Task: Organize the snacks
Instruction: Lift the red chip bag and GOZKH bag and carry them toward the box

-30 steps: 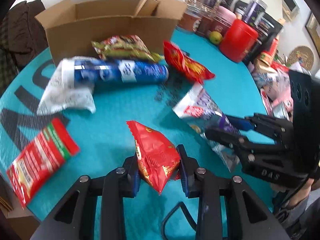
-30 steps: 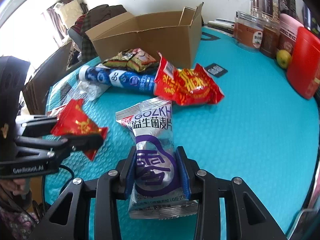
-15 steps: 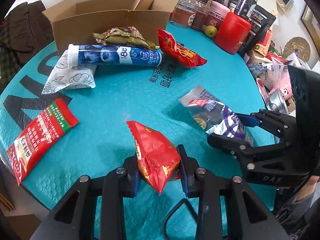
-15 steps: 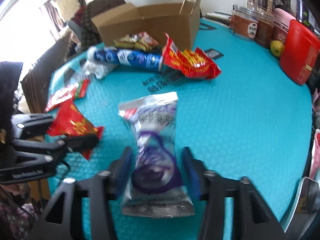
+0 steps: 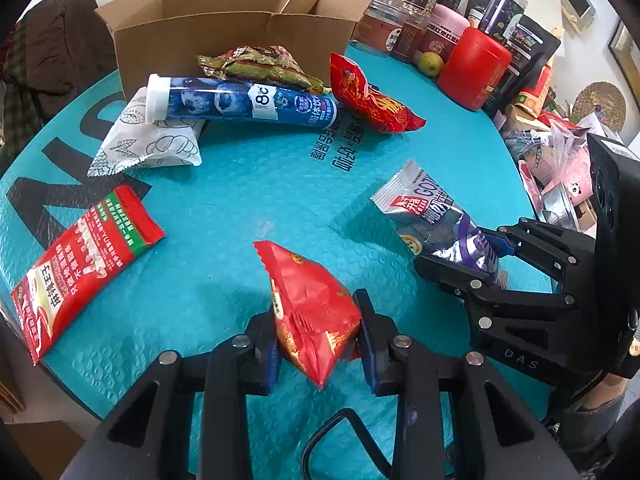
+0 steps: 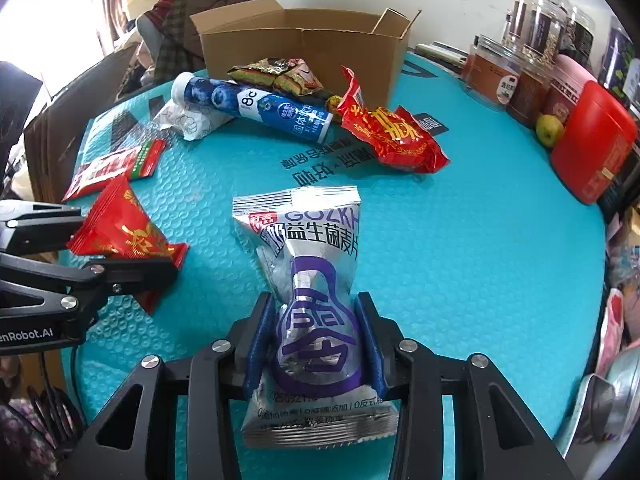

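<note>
The left gripper [image 5: 318,338] is closed on a small red snack bag [image 5: 312,312], held above the blue table mat [image 5: 248,200]. The right gripper [image 6: 316,336] has just been closing, and its pads now squeeze the silver and purple packet [image 6: 316,280]. I judge both snacks are picked up. The next move probably calls for carrying them to the open cardboard box [image 6: 304,48] at the far edge, above the other snacks in front of it.
</note>
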A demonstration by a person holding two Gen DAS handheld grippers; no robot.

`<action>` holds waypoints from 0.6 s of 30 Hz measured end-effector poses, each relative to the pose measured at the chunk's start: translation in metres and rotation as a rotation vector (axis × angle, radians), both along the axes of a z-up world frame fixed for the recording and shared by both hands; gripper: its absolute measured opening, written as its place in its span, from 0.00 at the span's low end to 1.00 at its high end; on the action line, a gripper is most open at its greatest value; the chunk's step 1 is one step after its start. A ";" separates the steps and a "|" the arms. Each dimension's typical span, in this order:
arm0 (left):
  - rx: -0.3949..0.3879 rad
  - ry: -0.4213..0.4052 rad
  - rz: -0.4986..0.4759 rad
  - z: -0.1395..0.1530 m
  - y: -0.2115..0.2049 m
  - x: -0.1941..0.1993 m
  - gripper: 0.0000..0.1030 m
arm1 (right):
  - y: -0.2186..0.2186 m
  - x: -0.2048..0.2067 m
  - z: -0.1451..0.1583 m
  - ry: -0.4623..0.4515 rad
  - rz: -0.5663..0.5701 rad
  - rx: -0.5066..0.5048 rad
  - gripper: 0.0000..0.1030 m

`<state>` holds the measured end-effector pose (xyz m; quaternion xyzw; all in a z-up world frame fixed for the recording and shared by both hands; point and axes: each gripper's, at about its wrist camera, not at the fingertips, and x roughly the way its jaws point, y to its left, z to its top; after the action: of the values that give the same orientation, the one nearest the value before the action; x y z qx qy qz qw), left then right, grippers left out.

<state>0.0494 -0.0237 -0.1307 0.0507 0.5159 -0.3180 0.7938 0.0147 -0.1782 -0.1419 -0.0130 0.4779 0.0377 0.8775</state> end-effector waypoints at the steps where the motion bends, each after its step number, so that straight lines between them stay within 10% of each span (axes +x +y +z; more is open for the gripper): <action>1: 0.003 0.002 0.001 0.000 0.000 0.000 0.30 | 0.000 0.000 0.001 0.000 -0.004 0.001 0.37; 18: -0.030 -0.058 0.023 0.025 0.007 -0.007 0.30 | 0.012 -0.018 0.022 -0.054 0.039 0.139 0.34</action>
<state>0.0426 -0.0171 -0.1060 0.0422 0.4883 -0.3148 0.8128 -0.0035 -0.1659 -0.1197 0.0376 0.4499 0.0878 0.8879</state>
